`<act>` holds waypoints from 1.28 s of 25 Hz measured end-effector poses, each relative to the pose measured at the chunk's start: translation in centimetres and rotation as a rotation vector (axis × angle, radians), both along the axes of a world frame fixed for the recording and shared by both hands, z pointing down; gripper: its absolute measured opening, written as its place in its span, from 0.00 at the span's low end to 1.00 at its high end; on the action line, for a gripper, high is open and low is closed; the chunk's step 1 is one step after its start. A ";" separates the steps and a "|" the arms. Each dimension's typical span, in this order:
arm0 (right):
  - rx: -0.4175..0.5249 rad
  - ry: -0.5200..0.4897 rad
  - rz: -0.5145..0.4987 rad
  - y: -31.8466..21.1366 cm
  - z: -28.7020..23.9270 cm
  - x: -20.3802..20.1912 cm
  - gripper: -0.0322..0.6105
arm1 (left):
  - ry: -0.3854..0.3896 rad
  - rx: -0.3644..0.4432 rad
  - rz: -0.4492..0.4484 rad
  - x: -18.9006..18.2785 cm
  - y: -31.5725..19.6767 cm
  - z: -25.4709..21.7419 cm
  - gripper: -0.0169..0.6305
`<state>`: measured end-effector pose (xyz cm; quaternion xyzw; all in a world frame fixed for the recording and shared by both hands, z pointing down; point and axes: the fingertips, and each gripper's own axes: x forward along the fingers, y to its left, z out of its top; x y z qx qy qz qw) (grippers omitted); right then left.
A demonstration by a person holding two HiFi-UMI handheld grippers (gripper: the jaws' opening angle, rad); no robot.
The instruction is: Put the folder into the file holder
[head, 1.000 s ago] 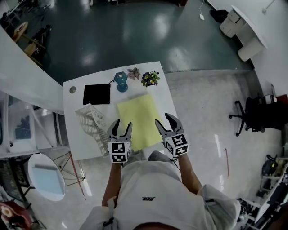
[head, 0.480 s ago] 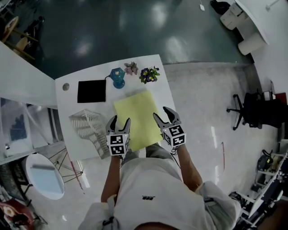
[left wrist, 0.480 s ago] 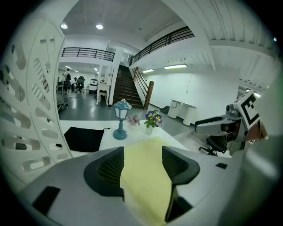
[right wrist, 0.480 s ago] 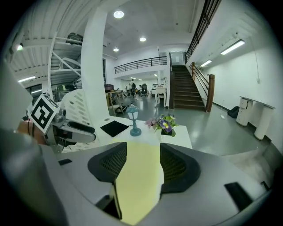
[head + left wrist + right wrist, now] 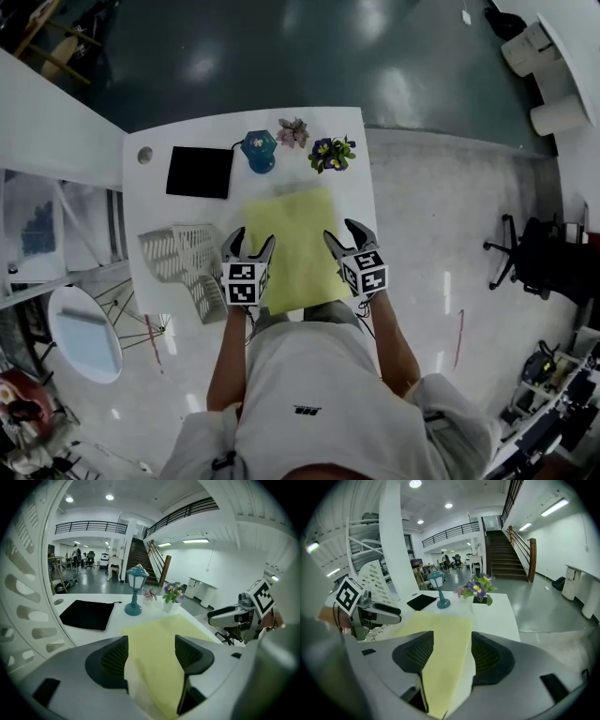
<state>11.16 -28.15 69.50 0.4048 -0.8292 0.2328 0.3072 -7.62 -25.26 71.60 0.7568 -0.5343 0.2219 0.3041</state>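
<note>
Fingers parted on both tools is what I notice first in the head view. The left gripper and the right gripper sit at the near corners of the flat pale-yellow paper folder, which lies on the white bench. Just left of it is the white perforated file holder. At the far side are a black cloth pouch, a teal lantern ornament and small potted flowers.

From the left gripper view, its fingers have just been opening and stand released. The folder's near edge lies between them, but the pads are not pressing on it.

From the right gripper view, those fingers have also just been opening, though the gap is narrower. The folder's edge runs between them, and I see no squeeze.

To my eye the folder is light, thin and floppy, and slick on that smooth top. Held by one corner it would likely sag or twist. I would take it along the near edge, which seems to reach the bench's front lip, with one gripper near each corner so it stays flat on its way to the holder.
</note>
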 end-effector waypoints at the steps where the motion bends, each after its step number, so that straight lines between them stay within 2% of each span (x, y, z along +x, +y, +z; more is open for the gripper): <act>1: -0.013 -0.003 -0.007 -0.3 0.5 -0.1 0.42 | 0.000 -0.013 -0.006 -0.1 -0.2 0.4 0.53; 5: -0.061 -0.015 -0.030 -1.6 2.2 -0.2 0.48 | 0.024 -0.070 -0.026 -0.1 -0.8 2.2 0.56; 13: -0.190 -0.060 -0.078 -2.6 5.8 -1.0 0.63 | 0.126 -0.191 -0.045 0.2 -0.8 5.7 0.63; 21: -0.297 -0.085 -0.110 -1.8 8.6 -1.9 0.62 | 0.221 -0.261 -0.029 0.9 -0.8 7.1 0.65; 23: -0.299 -0.086 -0.110 -1.8 8.6 -1.9 0.60 | 0.227 -0.264 -0.019 1.1 -0.8 7.1 0.62; 32: -0.234 -0.074 -0.101 -1.7 6.0 -1.8 0.59 | 0.213 -0.222 -0.001 1.3 -0.8 4.8 0.61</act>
